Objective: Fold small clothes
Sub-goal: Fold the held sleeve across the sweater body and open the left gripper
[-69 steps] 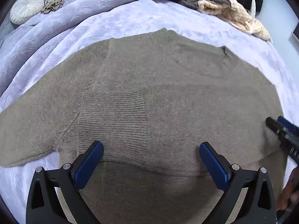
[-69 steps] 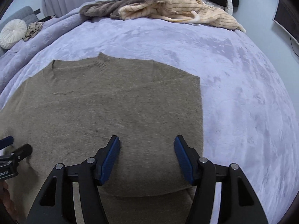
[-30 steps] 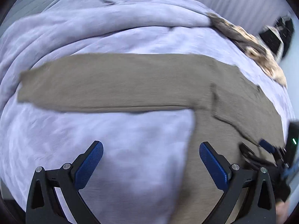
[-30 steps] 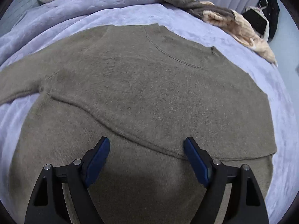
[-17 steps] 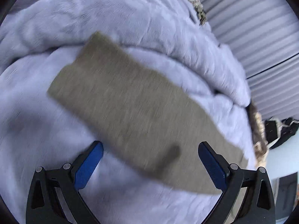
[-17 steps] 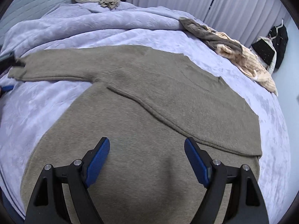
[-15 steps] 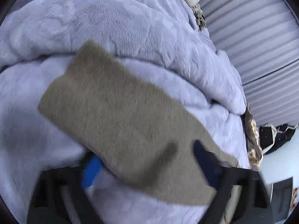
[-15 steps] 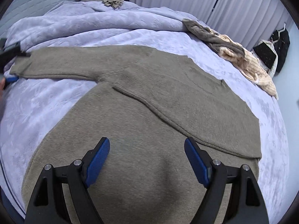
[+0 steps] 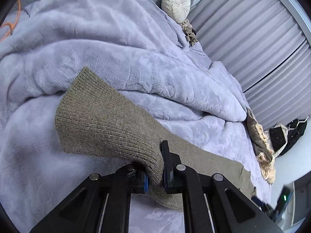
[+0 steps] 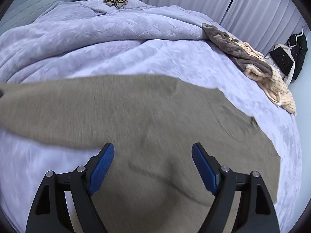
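Left gripper (image 9: 155, 176) is clamping the sleeve (image 9: 108, 122) so I'm able to swing it across the sweater (image 10: 155, 120) lying on the bed (image 10: 116, 44). Right gripper (image 10: 152, 167) is hanging open above the body, I'm guessing ready to pin it.

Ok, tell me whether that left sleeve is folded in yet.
Not yet. The sleeve lies stretched out over the blanket, its edge pinched in the left gripper.

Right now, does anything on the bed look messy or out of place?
Mostly no. The olive knit sweater lies flat on the lavender plush blanket, one sleeve pinched in the left gripper. Only the crumpled grey and cream knitwear pile at the far edge looks untidy.
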Demonstrator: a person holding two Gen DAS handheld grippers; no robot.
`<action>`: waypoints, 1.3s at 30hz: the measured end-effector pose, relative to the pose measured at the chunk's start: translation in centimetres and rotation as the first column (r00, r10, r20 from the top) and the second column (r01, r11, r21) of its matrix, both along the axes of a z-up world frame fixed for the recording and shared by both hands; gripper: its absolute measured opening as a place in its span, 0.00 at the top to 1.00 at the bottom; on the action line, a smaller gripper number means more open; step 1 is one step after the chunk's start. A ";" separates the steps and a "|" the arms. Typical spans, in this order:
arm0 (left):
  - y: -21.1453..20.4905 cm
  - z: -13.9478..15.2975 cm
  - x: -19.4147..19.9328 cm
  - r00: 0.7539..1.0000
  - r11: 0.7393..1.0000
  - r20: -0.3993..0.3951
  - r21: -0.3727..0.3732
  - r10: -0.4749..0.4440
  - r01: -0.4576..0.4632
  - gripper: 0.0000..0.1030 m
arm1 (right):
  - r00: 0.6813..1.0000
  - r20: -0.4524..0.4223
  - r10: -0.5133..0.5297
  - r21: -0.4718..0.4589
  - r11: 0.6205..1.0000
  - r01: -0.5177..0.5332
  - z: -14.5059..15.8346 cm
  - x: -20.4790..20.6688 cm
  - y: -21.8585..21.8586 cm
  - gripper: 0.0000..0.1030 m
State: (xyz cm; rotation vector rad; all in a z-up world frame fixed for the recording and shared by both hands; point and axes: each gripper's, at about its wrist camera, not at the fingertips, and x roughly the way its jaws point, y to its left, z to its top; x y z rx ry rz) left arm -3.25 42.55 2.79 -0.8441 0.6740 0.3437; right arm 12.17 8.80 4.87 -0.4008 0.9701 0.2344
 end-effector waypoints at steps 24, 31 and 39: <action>-14.0 6.5 8.2 0.947 0.939 -0.202 0.188 -0.248 0.286 0.89 | 0.999 -0.033 0.040 -0.042 0.998 -0.042 2.7 -0.3 -2.7 0.18; -19.9 7.4 10.6 0.916 0.908 -0.246 0.200 -0.318 0.369 0.89 | 1.000 -0.013 0.004 -0.046 0.999 -0.005 3.4 -0.4 -7.2 0.18; -27.6 7.9 13.4 0.877 0.865 -0.295 0.226 -0.378 0.448 0.89 | 1.000 -0.013 -0.027 -0.043 0.999 0.026 3.4 -0.2 -12.9 0.18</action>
